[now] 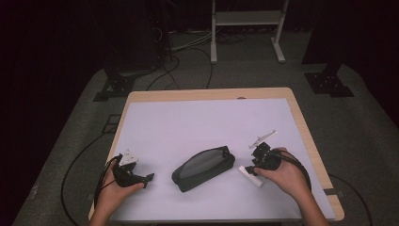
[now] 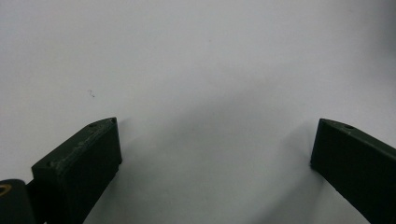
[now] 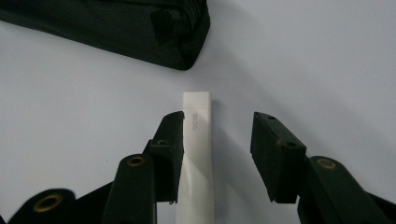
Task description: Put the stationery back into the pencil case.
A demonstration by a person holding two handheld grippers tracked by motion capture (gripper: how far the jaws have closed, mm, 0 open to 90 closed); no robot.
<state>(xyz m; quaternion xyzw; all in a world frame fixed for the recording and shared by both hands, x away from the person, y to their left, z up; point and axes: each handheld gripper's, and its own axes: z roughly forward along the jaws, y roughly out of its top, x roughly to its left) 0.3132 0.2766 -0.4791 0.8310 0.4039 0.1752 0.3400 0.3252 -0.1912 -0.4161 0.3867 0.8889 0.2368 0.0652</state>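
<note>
The right gripper (image 3: 217, 158) sits low over a slim white stick (image 3: 198, 154) that lies on the white table (image 1: 188, 122), just to the right of a black zip pouch (image 1: 203, 167) near the middle of the near half. In the right gripper view the stick runs lengthwise between the jaws. One jaw is against its side; the other stands apart from it, so the stick is bracketed but not yet pinched.

To do this pick-up well, the person would likely want to shift the gripper sideways a little so the stick lies midway between the jaws. That way both pads meet it together rather than one pushing it across the smooth surface. The jaws should come down close to the table and close slowly on the long flat sides, square to the stick, since a skewed grip could make it twist or flick out.

The left gripper (image 2: 215, 158) rests on the near left of the table, jaws spread wide over bare surface, holding nothing.
</note>
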